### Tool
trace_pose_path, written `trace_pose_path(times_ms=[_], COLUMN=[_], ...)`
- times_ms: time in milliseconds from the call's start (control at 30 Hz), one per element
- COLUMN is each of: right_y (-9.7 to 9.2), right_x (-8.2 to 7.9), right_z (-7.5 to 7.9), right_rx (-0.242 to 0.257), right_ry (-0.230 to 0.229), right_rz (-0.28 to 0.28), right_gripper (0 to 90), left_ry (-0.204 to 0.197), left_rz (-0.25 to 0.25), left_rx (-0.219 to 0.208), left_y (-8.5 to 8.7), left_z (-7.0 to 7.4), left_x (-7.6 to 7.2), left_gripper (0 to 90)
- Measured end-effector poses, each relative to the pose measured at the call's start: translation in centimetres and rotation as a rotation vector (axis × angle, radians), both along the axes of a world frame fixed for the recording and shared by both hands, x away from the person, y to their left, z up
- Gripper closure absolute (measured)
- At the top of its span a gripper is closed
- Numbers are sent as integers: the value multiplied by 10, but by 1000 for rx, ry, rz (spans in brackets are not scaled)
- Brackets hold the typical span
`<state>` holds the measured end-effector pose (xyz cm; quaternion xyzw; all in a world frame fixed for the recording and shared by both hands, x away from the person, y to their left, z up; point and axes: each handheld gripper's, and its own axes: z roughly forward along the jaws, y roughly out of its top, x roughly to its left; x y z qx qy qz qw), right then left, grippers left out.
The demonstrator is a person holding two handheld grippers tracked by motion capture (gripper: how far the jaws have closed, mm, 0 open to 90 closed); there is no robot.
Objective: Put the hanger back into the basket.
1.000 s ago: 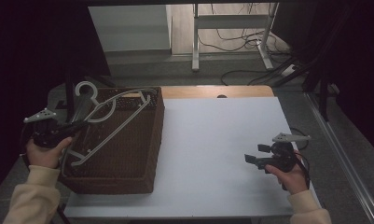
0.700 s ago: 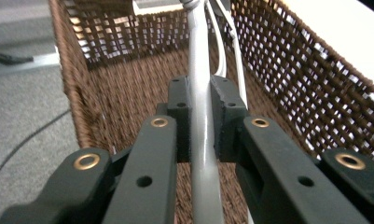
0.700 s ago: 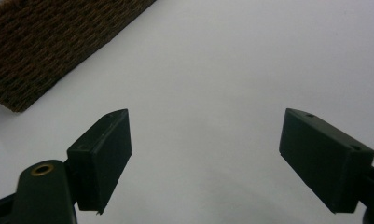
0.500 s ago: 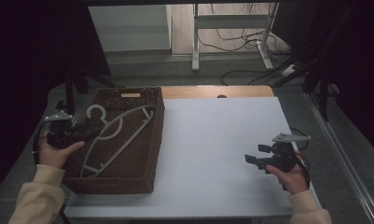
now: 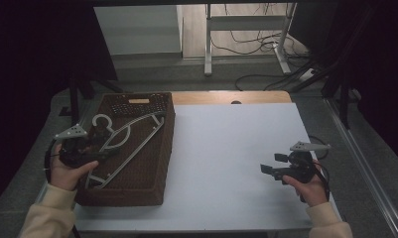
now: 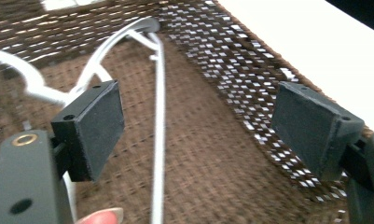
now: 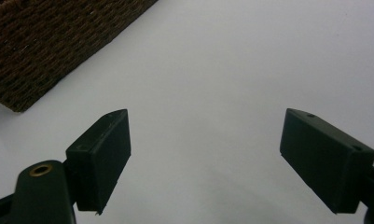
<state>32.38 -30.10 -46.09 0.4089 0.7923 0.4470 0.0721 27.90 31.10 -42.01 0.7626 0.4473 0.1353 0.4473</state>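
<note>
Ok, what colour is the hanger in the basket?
White hanger, clearest in the left gripper view, against the dark brown woven basket.

A dark brown woven basket (image 5: pixel 137 148) is seen at the left of the high view, its weave showing as a fine checkered pattern in the left gripper view. A pale grey-white hanger (image 5: pixel 124 141) is laid in it. The table (image 5: pixel 236 158) is covered in plain white. Both grippers, left (image 6: pixel 198 135) and right (image 7: pixel 208 154), are black, with grey plates. Cream sleeves (image 5: pixel 47 213) are seen at the bottom.

Lab-type test space: white table (image 5: pixel 236 148), loose floor cables (image 5: pixel 246 37) far side, metal stand legs (image 5: pixel 209 39), dark surroundings.
</note>
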Motion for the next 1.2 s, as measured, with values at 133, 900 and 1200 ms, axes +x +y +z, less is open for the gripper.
trace_pose_path(times_ms=[133, 900, 1200], right_y=[-1, 0, 0], right_x=[0, -6, -4], right_z=[0, 6, 8], right_rx=[-1, -27, -44], right_ry=[-5, -83, -105], right_rz=[-1, -10, -24], right_gripper=[162, 159, 163], left_ry=[-4, 25, 26], left_rz=[-32, -83, -83], left_rx=[-14, 7, 10], left_y=[-17, -59, -57], left_z=[0, -18, -16], left_x=[-7, -16, -18], left_gripper=[170, 141, 137])
